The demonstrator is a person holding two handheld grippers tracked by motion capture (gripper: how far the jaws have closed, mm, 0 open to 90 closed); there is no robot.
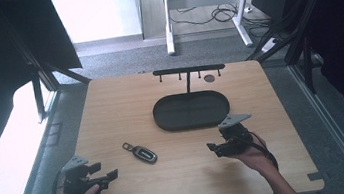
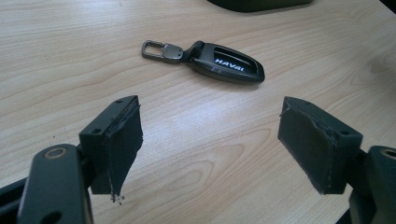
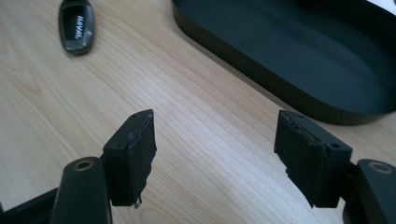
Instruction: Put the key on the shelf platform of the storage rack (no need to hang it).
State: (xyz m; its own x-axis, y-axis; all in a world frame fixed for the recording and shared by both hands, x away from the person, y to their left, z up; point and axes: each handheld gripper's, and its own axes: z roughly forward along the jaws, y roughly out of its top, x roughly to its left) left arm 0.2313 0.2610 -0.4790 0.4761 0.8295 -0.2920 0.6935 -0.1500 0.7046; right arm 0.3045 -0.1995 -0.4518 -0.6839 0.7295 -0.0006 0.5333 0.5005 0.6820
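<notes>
Car key fob with metal key-ring loop: it lies flat on the wooden table, ahead of the left gripper and well apart from its jaws, and ahead and to the left of the right gripper. The black oval tray, with its hook rail behind, sits ahead and to the right of the right gripper. Both grippers stand open with nothing between the jaws; the left gapes wider than the right.

Handling, judged: a light, rigid body with a glossy, probably slippery shell. The 2 long flanks at mid-body likely offer the surest hold; the loop is small and hinged.

Orientation: in the left gripper view the long axis runs across the view, slightly slanted, with the loop at the left end and the rounded tip at the right.
</notes>
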